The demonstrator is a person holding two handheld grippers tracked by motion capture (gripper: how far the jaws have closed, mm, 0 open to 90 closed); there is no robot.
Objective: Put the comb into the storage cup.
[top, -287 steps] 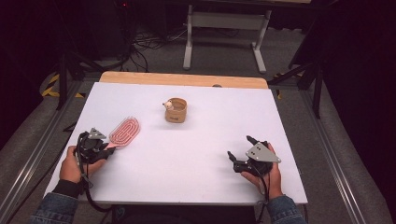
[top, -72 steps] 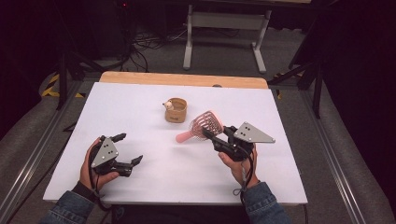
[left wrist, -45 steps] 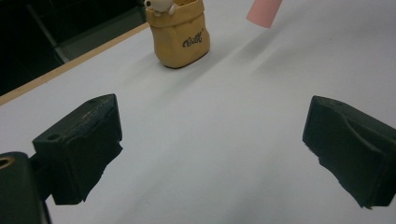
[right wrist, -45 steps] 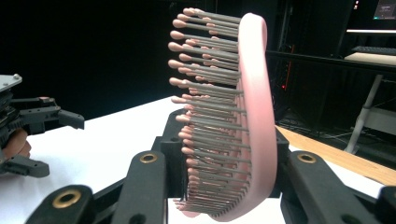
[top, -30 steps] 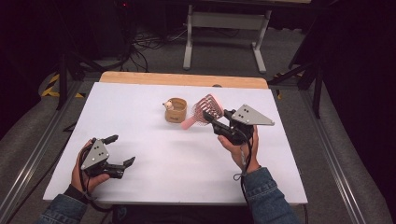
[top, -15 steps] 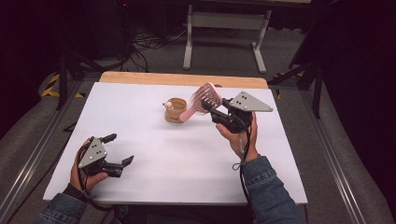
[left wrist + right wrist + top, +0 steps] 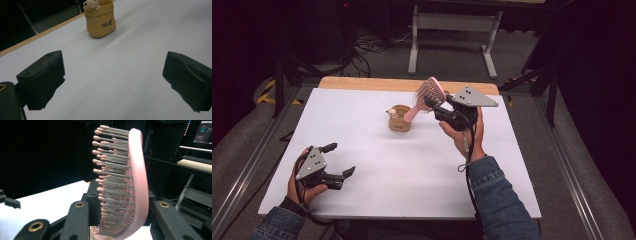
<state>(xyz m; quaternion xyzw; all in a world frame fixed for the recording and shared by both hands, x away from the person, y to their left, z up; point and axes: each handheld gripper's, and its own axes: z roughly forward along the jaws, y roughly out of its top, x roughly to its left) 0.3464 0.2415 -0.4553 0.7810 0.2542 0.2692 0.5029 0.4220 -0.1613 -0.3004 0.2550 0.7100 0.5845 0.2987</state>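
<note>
**A:** What did the left gripper [image 7: 339,161] do near the table's [image 7: 377,200] front left corner?

**B:** It rested low, its jaws spread wide with nothing between them.

**A:** And the squat tan cup [image 7: 400,118] with its small figurine?

**B:** It stood toward the far edge, near the middle.

**A:** The hairbrush [image 7: 426,96]?

**B:** The right gripper [image 7: 435,108] was clamped on it above the cup. The smooth pink plastic brush slanted, handle down toward the cup's mouth, oval head up and away, its grey bristles tipped with pink beads.
</note>
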